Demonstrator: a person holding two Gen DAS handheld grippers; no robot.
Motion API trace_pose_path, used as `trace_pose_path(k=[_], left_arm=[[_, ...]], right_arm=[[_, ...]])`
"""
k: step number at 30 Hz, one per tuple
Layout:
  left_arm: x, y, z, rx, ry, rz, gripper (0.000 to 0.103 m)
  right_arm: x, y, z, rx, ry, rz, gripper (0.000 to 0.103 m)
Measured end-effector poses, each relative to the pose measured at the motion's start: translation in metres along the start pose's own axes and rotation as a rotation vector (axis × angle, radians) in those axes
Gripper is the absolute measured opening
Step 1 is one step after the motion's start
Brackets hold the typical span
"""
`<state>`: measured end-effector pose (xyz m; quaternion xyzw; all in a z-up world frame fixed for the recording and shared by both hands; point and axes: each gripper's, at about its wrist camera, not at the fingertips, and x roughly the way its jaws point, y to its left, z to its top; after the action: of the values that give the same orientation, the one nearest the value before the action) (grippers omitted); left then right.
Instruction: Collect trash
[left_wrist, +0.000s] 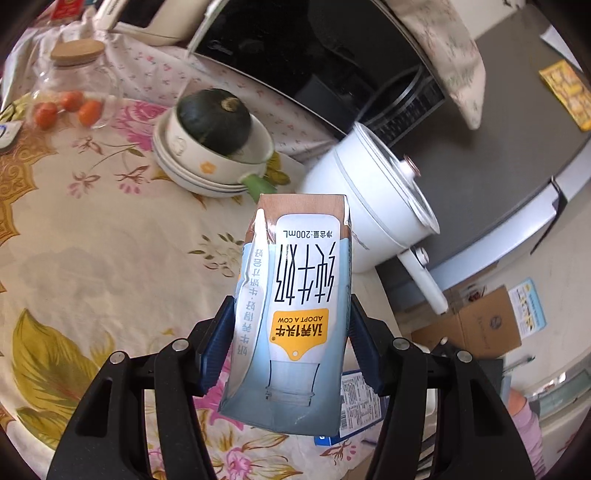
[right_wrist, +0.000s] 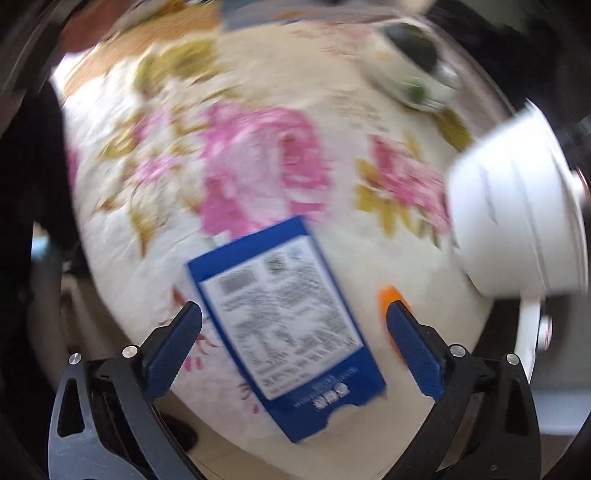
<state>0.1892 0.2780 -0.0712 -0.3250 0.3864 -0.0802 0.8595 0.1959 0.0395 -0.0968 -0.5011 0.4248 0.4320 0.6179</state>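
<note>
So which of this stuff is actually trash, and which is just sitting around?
Trash:
milk carton, crumpled, held in the left gripper
blue box, lying flat below the open right gripper

Just lying about:
squash in stacked bowls
white pot
jar holding tomatoes

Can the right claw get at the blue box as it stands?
Probably yes: the right claw is open, with the blue box lying flat on the tablecloth between its fingers, nothing on top.
</note>
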Motion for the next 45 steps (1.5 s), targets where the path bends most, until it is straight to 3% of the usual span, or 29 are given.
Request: trace_pose_path(k=[4, 8, 12, 14, 16, 19, 21, 23, 25, 32, 37, 41, 45], left_arm=[[0.004, 0.006, 0.000, -0.012, 0.024, 0.001, 0.058], [0.007, 0.005, -0.002, 0.004, 0.040, 0.007, 0.058], [0.009, 0.004, -0.002, 0.021, 0.031, 0.041, 0.058], [0.009, 0.006, -0.002, 0.016, 0.024, 0.040, 0.058], [0.008, 0.006, -0.002, 0.016, 0.013, 0.035, 0.058], [0.005, 0.002, -0.003, 0.036, -0.004, 0.035, 0.058], [0.005, 0.001, -0.004, 0.038, -0.006, 0.039, 0.058], [0.004, 0.002, -0.004, 0.032, -0.001, 0.034, 0.058], [0.004, 0.004, -0.004, 0.029, 0.005, 0.032, 0.058], [0.006, 0.003, -0.004, 0.016, 0.021, 0.007, 0.058], [0.009, 0.006, -0.006, 0.021, 0.045, 0.015, 0.058], [0.018, 0.007, -0.009, 0.030, 0.074, 0.034, 0.058], [0.024, 0.006, -0.012, 0.036, 0.083, 0.046, 0.058]], right_arm=[[0.029, 0.010, 0.007, -0.075, 0.089, 0.008, 0.096], [0.055, 0.001, 0.009, -0.057, 0.130, 0.033, 0.096], [0.054, -0.019, 0.012, 0.088, 0.054, 0.061, 0.095], [0.042, -0.022, 0.012, 0.124, -0.038, 0.062, 0.083], [0.029, -0.032, 0.014, 0.208, -0.116, 0.081, 0.058], [0.018, -0.046, 0.012, 0.349, -0.199, 0.089, 0.047], [0.020, -0.051, 0.006, 0.395, -0.196, 0.078, 0.052], [0.023, -0.050, -0.001, 0.425, -0.155, 0.066, 0.065], [0.015, -0.046, -0.005, 0.414, -0.138, 0.054, 0.097], [0.026, -0.040, -0.008, 0.274, -0.014, -0.017, 0.096], [0.060, -0.041, -0.005, 0.201, 0.092, 0.058, 0.096], [0.070, -0.064, -0.005, 0.329, 0.045, 0.179, 0.096], [0.065, -0.061, -0.012, 0.359, -0.020, 0.178, 0.090]])
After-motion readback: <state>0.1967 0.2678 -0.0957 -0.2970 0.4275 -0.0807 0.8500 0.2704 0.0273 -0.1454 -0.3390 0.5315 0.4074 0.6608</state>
